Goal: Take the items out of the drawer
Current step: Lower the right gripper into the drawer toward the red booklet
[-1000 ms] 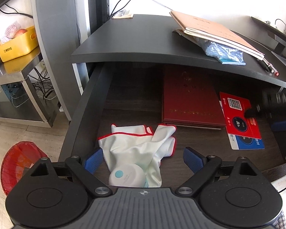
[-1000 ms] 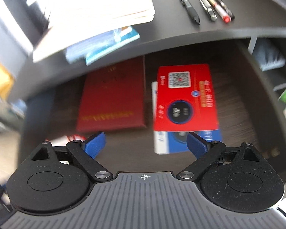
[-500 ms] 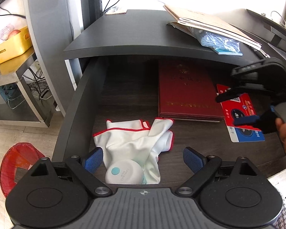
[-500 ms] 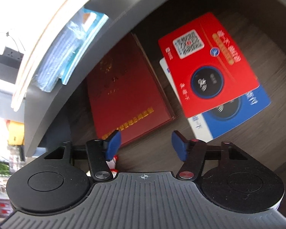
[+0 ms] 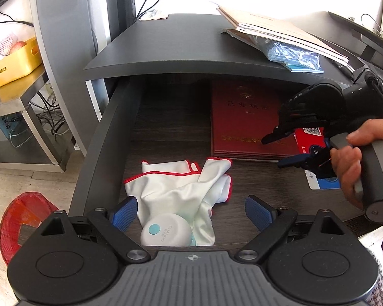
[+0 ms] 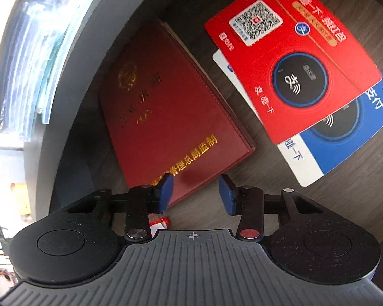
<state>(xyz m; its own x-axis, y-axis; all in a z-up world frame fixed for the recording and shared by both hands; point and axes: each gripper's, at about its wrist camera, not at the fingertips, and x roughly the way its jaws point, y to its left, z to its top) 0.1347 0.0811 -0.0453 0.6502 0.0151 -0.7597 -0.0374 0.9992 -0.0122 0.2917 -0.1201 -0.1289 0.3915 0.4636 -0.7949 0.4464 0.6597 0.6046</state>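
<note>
Maroon booklet (image 6: pixel 166 117) under spread, empty R gripper (image 6: pixel 195 193); L gripper (image 5: pixel 191 210) spread over cloth (image 5: pixel 181 186).

Left gripper (image 5: pixel 189 210): black body, two round flat discs, grey ribbed middle with small cross mark, silver screws at arm joints, blue pads on fingers (image 5: pixel 123 211). Right gripper (image 6: pixel 195 193): same black and grey shape, blue fingers (image 6: pixel 166 191), one silver screw, one red. Hand (image 5: pixel 349 158) on grey handle with white power mark. Speckled knit sleeve at corner.
</note>
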